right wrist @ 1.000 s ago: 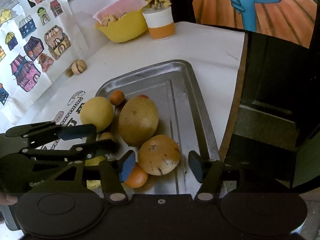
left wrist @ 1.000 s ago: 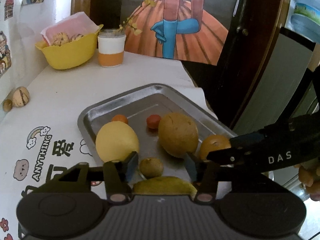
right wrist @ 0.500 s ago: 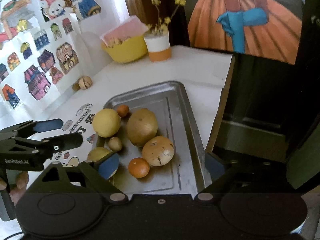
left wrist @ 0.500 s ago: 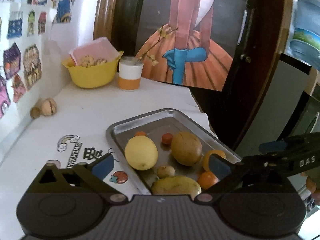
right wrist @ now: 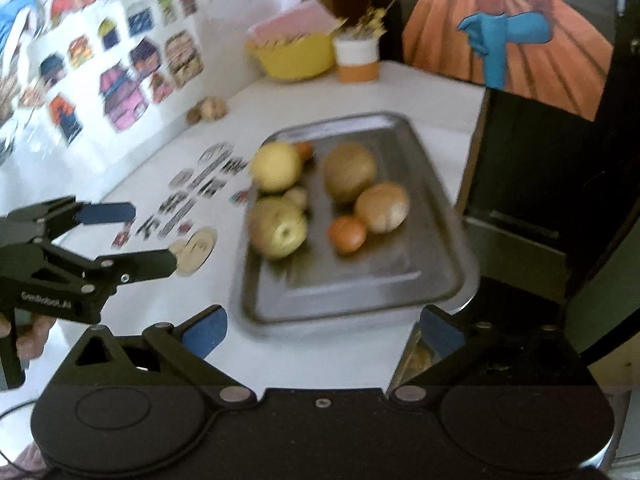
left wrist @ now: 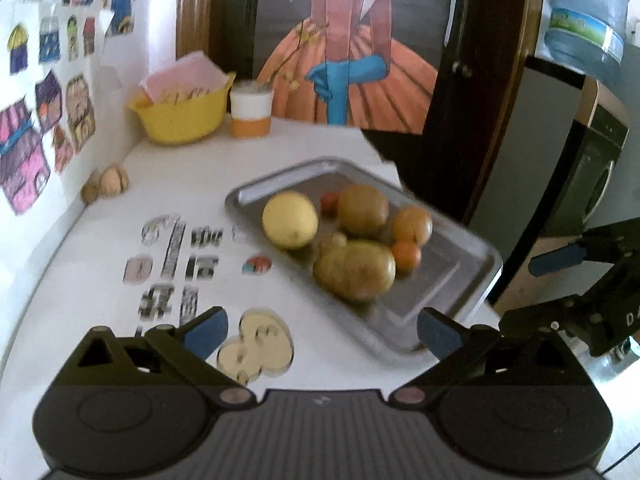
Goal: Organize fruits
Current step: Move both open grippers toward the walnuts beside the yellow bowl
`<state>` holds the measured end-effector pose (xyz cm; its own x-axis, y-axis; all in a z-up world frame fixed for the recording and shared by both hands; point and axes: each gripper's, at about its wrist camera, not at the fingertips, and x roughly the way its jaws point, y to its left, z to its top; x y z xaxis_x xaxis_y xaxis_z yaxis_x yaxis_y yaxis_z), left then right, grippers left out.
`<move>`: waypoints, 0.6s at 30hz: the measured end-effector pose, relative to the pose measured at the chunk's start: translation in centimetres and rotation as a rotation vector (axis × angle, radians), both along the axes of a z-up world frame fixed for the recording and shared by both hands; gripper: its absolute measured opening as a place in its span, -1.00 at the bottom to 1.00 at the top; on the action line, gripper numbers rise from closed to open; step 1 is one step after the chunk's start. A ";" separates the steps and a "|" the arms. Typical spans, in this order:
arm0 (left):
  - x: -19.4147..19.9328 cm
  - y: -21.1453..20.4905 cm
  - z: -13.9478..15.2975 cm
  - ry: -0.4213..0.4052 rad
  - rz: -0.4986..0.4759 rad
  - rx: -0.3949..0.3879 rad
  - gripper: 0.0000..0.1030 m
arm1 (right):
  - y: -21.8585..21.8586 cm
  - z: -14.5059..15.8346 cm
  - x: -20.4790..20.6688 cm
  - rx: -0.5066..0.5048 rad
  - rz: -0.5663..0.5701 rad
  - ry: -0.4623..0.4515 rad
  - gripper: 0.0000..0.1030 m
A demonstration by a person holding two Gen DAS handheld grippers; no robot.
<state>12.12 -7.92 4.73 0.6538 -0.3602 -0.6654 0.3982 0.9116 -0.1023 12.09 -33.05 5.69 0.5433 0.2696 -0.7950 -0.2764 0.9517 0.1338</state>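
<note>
Both grippers are spread wide with nothing between the fingers. Left gripper (left wrist: 322, 330) hangs over the white table (left wrist: 100, 280), just short of the near edge of the metal tray (left wrist: 464, 280), with a round yellow sticker (left wrist: 256, 346) right under it. Right gripper (right wrist: 322, 330) is at the tray's near end too, one finger over the table and the other past the table edge.

All the fruit sits in the tray, bunched toward the far half; the near half is bare metal. From the right wrist view: yellow lemon (right wrist: 276, 166) at about 10 o'clock, a green-yellow apple (right wrist: 278, 226) at 8, a brown round fruit (right wrist: 349, 172) near the middle, another brownish one (right wrist: 382, 207) at 3, a small orange (right wrist: 347, 233) touching it at 5. There's a tiny red-orange one (right wrist: 305, 149) behind the lemon, kinda blurry.

Further out at 12 o'clock: yellow bowl (left wrist: 180, 114) and an orange-and-white cup (left wrist: 251, 109) side by side. Two walnuts (left wrist: 106, 184) sit by the sticker-covered wall (left wrist: 40, 120) at 10.
</note>
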 end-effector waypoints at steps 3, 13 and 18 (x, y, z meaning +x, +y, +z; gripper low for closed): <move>-0.6 1.6 -0.6 0.055 0.016 0.007 0.99 | 1.8 -0.5 -0.8 -0.007 0.050 0.046 0.99; -0.6 9.6 -0.9 0.071 0.249 0.026 0.99 | 9.0 0.0 -0.5 -0.103 0.261 0.019 0.99; -0.5 13.1 -0.7 0.072 0.345 0.019 0.99 | 11.9 0.7 0.8 -0.111 0.338 -0.005 0.99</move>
<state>11.65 5.21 4.06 0.6862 -0.1130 -0.7186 0.0588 0.9932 -0.1001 12.92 -21.13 6.38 0.4426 0.3467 -0.8270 -0.5784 0.8151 0.0322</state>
